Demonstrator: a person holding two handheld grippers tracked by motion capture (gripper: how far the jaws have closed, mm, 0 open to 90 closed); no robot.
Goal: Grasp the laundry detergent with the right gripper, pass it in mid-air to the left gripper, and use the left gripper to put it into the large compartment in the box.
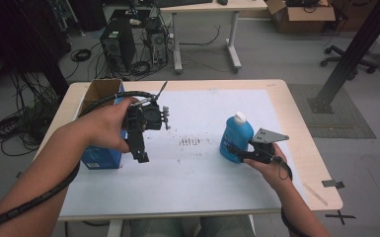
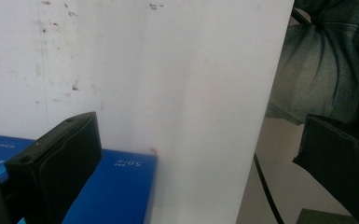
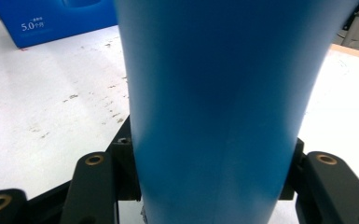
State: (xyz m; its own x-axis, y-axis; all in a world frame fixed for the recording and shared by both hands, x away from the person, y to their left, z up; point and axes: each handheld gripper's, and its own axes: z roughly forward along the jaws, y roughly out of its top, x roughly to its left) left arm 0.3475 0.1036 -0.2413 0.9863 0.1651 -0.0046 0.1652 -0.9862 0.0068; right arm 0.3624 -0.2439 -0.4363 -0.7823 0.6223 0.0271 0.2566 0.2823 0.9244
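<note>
High view: scuffed white table (image 1: 192, 177), grey floor; right claw (image 1: 238, 154) clamped on blue bottle (image 1: 235, 136), left claw (image 1: 141, 157) agape, empty.

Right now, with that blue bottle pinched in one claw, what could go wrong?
The right gripper is shut low on the upright blue bottle, well below its white cap, so lifting might let it tip or swivel between the jaws. The smooth, rounded wall could also slip. The left gripper hangs open over the table beside the blue box; a careless swing might knock that box.
</note>
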